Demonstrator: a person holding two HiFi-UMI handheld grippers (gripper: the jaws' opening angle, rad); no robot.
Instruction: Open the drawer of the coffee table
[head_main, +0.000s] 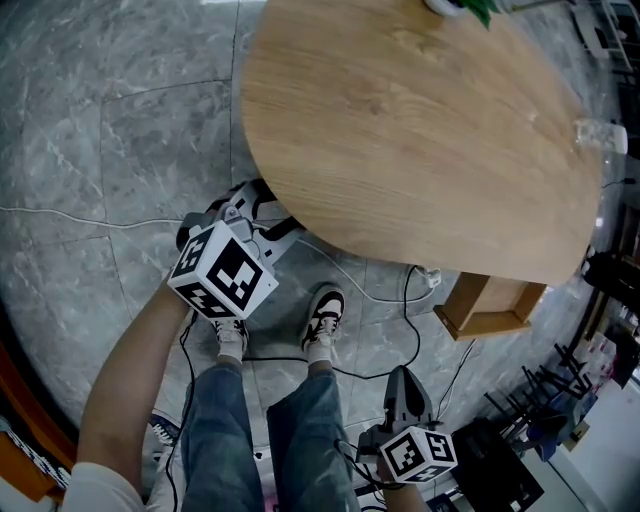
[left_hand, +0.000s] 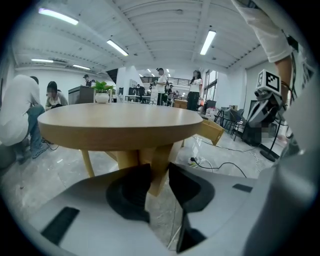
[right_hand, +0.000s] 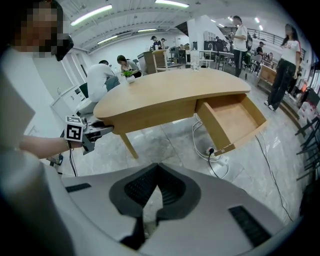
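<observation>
The oval wooden coffee table (head_main: 400, 130) fills the upper head view. Its drawer (head_main: 490, 305) stands pulled out under the near right edge, and in the right gripper view the drawer (right_hand: 235, 117) shows an empty wooden inside. My left gripper (head_main: 250, 195) reaches to the table's left edge, jaws a narrow gap apart. In the left gripper view, only a table leg (left_hand: 159, 170) beyond shows in that gap. My right gripper (head_main: 402, 372) hangs low beside my leg, apart from the drawer; its pads (right_hand: 172, 185) meet on nothing.
A power strip (head_main: 430, 277) and black cables lie on the grey tile floor under the drawer. My shoes (head_main: 325, 315) stand by the table's near edge. A glass (head_main: 600, 135) and a potted plant (head_main: 460, 8) sit on the tabletop. Black stands (head_main: 560, 380) crowd the right.
</observation>
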